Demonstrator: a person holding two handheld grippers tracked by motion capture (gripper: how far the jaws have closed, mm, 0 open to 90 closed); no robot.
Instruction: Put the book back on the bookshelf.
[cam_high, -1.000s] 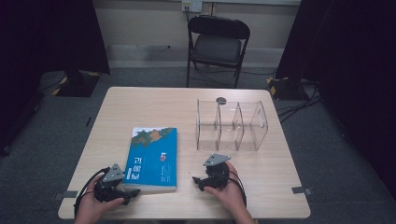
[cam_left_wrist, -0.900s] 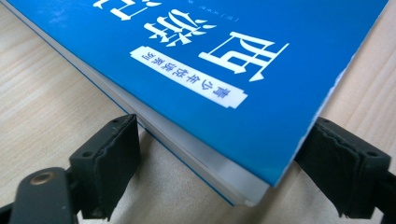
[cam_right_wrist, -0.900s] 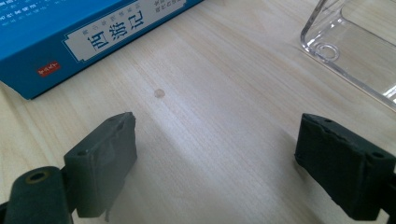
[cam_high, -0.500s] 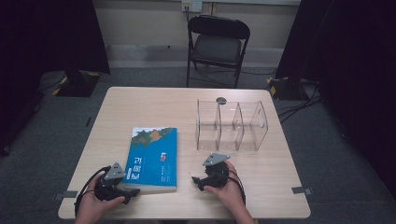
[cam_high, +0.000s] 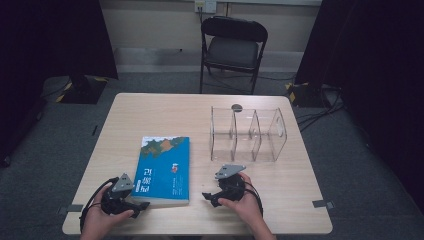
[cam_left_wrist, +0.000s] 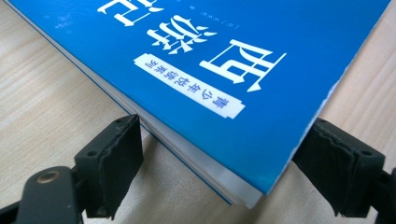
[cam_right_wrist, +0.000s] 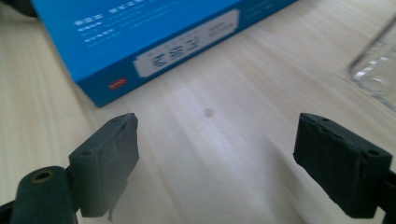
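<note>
A blue book (cam_high: 164, 169) with white lettering lies flat on the wooden table (cam_high: 165, 112), left of centre. My left gripper (cam_high: 142, 204) is at the book's near left corner. In the left gripper view that corner (cam_left_wrist: 261, 177) sticks in between the jaws, whose pads touch its two edges. The jaws have just been closing with the book (cam_left_wrist: 210, 56) between them. My left gripper (cam_left_wrist: 224, 121) rests low on the table. My right gripper (cam_high: 206, 196) is beside the book's near right corner and points left. My right gripper (cam_right_wrist: 217, 126) stands open over bare wood, the book (cam_right_wrist: 140, 32) just beyond its tips.
A clear plastic organiser (cam_high: 247, 134) with three compartments stands right of centre, its edge (cam_right_wrist: 373, 70) in the right gripper view. A small dark disc (cam_high: 237, 107) lies behind it. A black folding chair (cam_high: 232, 47) stands beyond the table's far edge.
</note>
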